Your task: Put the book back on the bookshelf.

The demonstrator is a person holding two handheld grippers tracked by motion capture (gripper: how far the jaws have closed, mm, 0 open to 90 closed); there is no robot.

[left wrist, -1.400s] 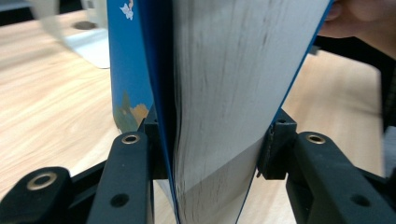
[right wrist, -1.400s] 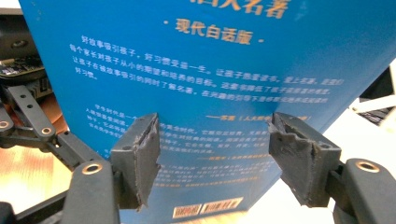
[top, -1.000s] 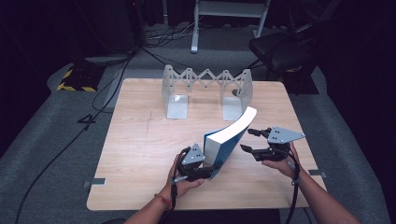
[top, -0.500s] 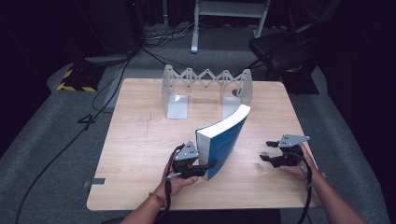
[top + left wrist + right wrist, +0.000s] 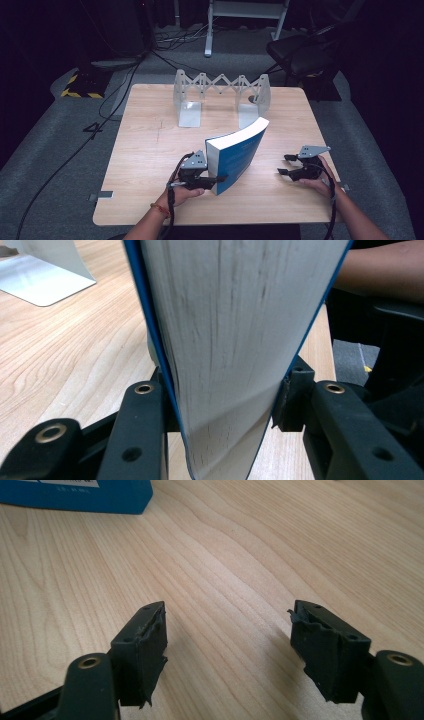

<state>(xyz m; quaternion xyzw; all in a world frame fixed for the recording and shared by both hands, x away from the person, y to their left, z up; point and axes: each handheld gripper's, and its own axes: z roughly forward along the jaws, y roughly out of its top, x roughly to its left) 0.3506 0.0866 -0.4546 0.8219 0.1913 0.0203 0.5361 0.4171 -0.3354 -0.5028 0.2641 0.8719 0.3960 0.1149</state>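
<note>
A thick blue-covered book (image 5: 240, 155) stands on its lower edge on the wooden table (image 5: 150, 150), its white page block (image 5: 235, 340) facing up and toward me. My left gripper (image 5: 217, 182) is shut on the book's near lower corner, one jaw on each cover. My right gripper (image 5: 283, 165) rests low over the table to the right of the book, apart from it. Its jaws have just been opening and have nothing between them (image 5: 227, 630). A corner of the blue cover (image 5: 75, 492) lies beyond them.
A folding metal book rack (image 5: 220, 95) stands at the back middle of the table. Behind the table are a dark chair (image 5: 300, 55) and a white stand; cables and a yellow-and-black striped box (image 5: 80, 87) lie on the grey floor at left.
My right gripper has come away from the book's upper right side and dropped down and to the right, near the tabletop. The left gripper still holds the book, which stands a little more upright.
</note>
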